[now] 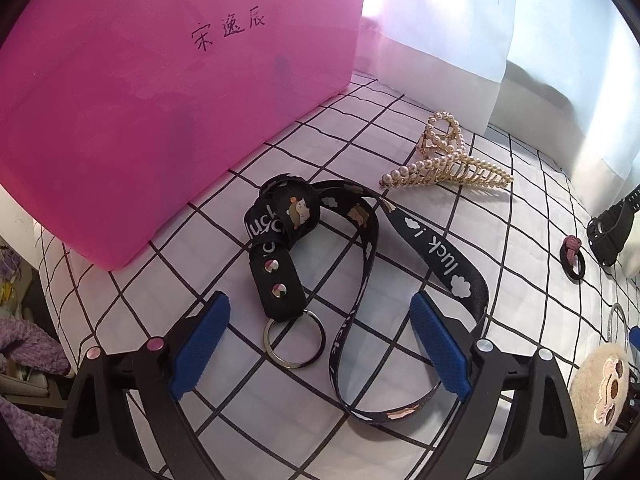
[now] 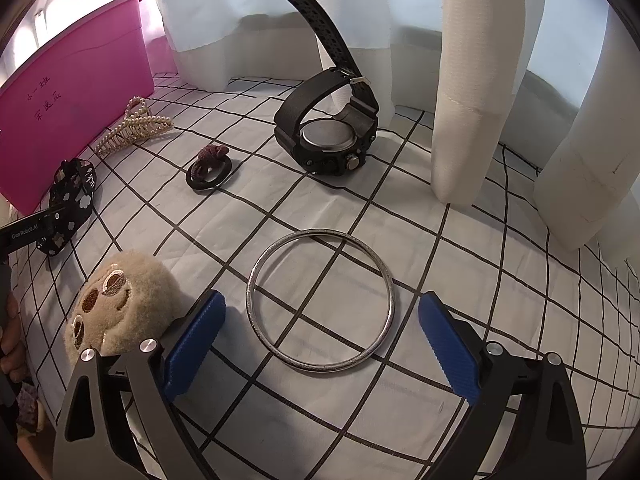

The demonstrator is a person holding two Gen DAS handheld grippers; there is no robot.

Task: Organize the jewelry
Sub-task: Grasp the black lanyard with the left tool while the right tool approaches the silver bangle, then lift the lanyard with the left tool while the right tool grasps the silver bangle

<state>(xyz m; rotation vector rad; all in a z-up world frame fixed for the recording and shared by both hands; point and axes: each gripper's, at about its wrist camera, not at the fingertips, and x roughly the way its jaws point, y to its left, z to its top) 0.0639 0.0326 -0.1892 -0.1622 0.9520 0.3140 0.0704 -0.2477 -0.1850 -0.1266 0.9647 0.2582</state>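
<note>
Right wrist view: both grippers (image 2: 320,344) (image 1: 320,340) spread; bangle (image 2: 320,300) on open cloth (image 2: 460,240).

Left tool (image 1: 320,344) open over lanyard (image 1: 360,280) keyring (image 1: 294,338).

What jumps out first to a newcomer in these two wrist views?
The big pink bin with handwriting fills the far left of the checked cloth. Right in front of the left gripper lies a black printed lanyard, with a pearl hair claw beyond it. Ahead of the open right gripper lies a silver bangle, with a black watch farther back.
</note>
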